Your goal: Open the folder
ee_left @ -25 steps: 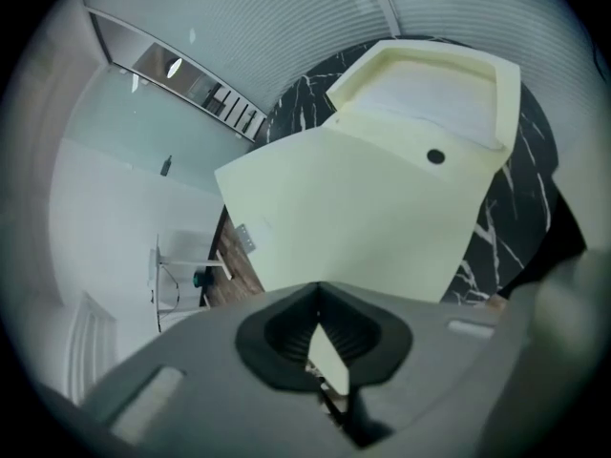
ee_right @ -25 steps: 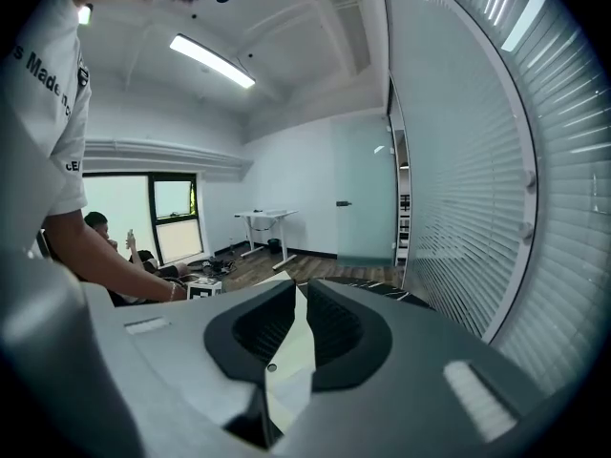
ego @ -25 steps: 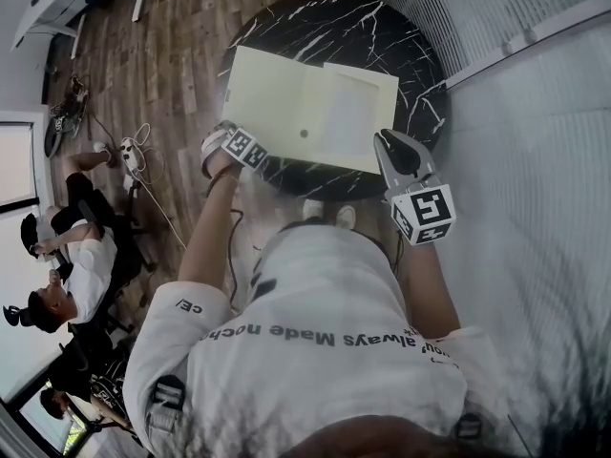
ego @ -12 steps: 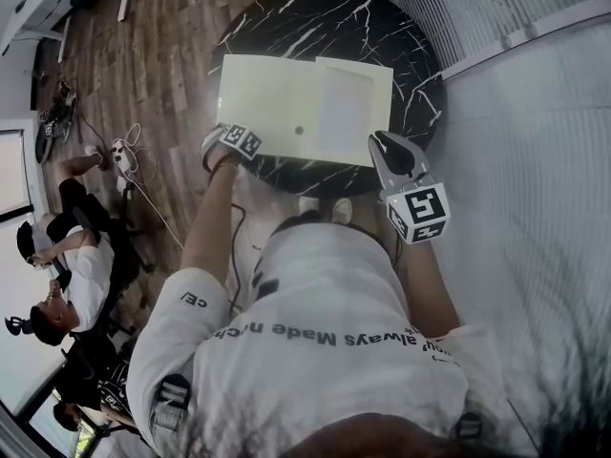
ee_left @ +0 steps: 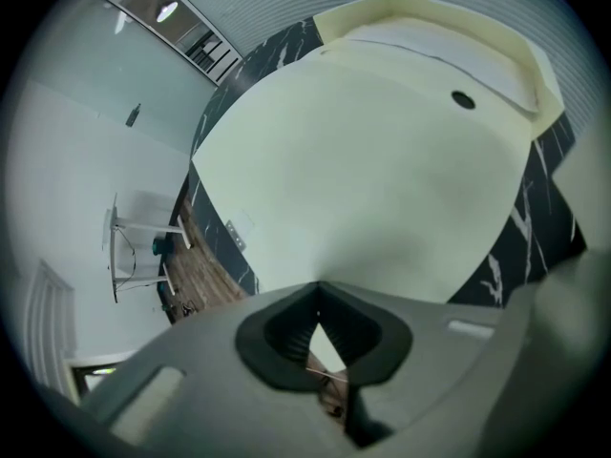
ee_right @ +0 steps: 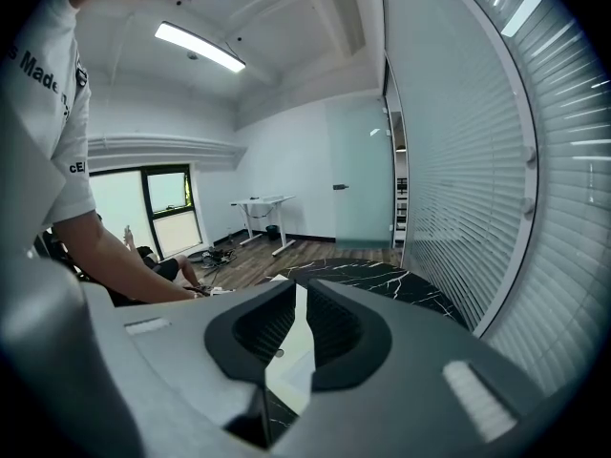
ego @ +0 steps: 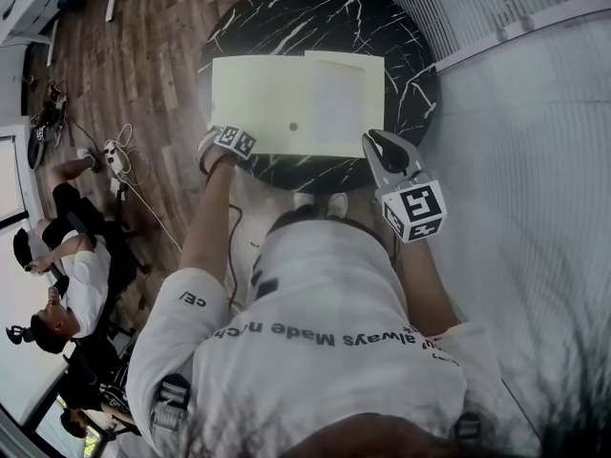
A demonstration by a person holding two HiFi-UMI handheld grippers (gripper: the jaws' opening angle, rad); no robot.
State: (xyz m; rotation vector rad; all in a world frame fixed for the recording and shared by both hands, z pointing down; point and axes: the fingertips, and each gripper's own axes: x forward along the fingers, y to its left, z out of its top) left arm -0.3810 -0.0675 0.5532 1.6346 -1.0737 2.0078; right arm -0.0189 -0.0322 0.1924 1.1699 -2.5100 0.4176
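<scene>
A pale yellow folder (ego: 277, 103) lies closed and flat on the round black marble table (ego: 410, 84), its flap to the right with a dark snap (ego: 292, 126) near the front edge. My left gripper (ego: 221, 146) points steeply down at the folder's near left corner, jaws shut with nothing in them. In the left gripper view the folder (ee_left: 363, 179) and its snap (ee_left: 463, 99) fill the space beyond the closed tips (ee_left: 318, 289). My right gripper (ego: 374, 141) hovers at the table's near right edge, beside the folder. Its jaws (ee_right: 296, 289) stand shut to a thin slit with nothing between them.
Window blinds (ego: 516, 113) run along the right side. Wooden floor to the left holds a power strip with cables (ego: 119, 156), and people sit there (ego: 67, 284). A white desk (ee_right: 258, 203) stands across the room beyond the table (ee_right: 382, 277).
My left gripper has come down and a little forward to the folder's near left corner. The right gripper has hardly moved. The folder lies as before.
</scene>
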